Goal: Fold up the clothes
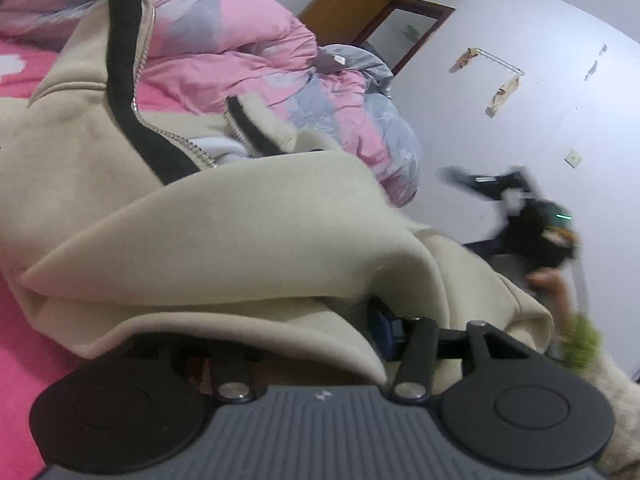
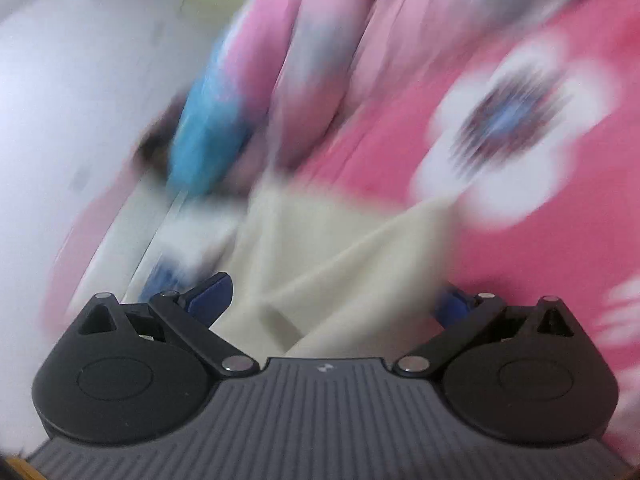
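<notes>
A cream zip-up hoodie (image 1: 224, 216) with black zipper tape (image 1: 120, 80) lies on the pink flowered sheet (image 2: 520, 240). One fold is lifted and drapes over my left gripper (image 1: 324, 332), hiding the fingers except one blue pad (image 1: 384, 328). The linkage arms stand close together, so the gripper is shut on the hoodie. In the blurred right wrist view, my right gripper (image 2: 332, 298) is open, its blue pads (image 2: 212, 292) wide apart with cream hoodie cloth (image 2: 340, 256) between them. The left wrist view shows the right gripper (image 1: 472, 180) as a dark blur held by a hand (image 1: 550, 280).
A bunched pink and grey quilt (image 1: 260, 48) lies behind the hoodie. A blue item (image 2: 208, 136) sits at the quilt's edge. A wooden cabinet (image 1: 360, 4) stands against the white wall (image 1: 540, 112). A green sleeve (image 1: 580, 336) shows at the right.
</notes>
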The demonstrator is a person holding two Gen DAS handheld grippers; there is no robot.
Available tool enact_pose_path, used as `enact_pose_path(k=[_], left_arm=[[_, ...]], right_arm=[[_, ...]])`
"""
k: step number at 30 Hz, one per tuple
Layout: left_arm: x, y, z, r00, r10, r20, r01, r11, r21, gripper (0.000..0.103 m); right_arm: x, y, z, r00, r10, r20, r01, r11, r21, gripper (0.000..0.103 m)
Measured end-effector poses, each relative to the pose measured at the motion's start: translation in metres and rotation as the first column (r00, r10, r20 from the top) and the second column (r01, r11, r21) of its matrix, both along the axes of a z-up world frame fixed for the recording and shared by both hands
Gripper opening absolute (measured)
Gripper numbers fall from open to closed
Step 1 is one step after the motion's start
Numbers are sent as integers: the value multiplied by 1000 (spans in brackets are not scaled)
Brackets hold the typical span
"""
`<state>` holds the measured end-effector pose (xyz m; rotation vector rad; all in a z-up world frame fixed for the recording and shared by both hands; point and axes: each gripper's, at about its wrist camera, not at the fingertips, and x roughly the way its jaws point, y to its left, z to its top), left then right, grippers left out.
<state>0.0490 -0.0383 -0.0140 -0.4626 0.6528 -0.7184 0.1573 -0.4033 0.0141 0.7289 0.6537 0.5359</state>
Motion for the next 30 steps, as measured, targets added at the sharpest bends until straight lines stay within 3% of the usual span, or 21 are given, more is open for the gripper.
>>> enact_pose_path(k=[2,4,6,8,10,12,15,18,21,22,23,25,26,30], left_arm=[[4,-7,-2,1000,-1,18,1,1000,4,59],[8,-12,-4,999,-1,35,1,1000,9,68],[1,-6,-10,999,3,44,-4,1000,19,72],[8,2,-14,998,18,55,-20,999,39,76],[-13,22,-13,997,46,70,-50,997,57,80],[-23,36,-9,995,68,77,-73,995,64,81],[-40,61,-7,991,117,71,-123,988,91,81],[-47,75,-11,986,158,54,-163,981,103,81],[-49,83,-13,982,182,45,-186,978,93,81],[-47,85,-13,981,188,44,-191,978,89,81],[-48,88,-13,980,192,45,-195,977,86,81],[-46,88,-12,979,197,55,-201,976,83,81],[-45,89,-11,978,199,58,-203,976,80,81],[-35,91,-13,977,209,42,-212,976,58,81]], right_arm=[[-35,-29,19,991,-89,101,90,996,-6,102],[-66,-34,35,975,-105,195,116,992,-43,102],[-83,-20,51,962,-42,269,85,985,-149,102],[-95,21,59,943,79,323,22,954,-297,102],[-97,60,60,902,244,356,-57,885,-462,102],[-101,108,51,839,413,354,-130,784,-607,101],[-96,172,40,749,584,312,-195,645,-739,99],[-101,222,34,673,692,261,-210,518,-829,93],[-85,255,23,643,743,184,-188,387,-903,77],[-83,260,18,647,749,140,-182,330,-926,61],[-82,265,14,652,752,100,-175,277,-945,38],[-89,262,15,663,743,93,-145,249,-958,20],[-98,258,20,663,739,121,-111,257,-960,10],[-123,243,37,683,687,246,56,287,-956,6]])
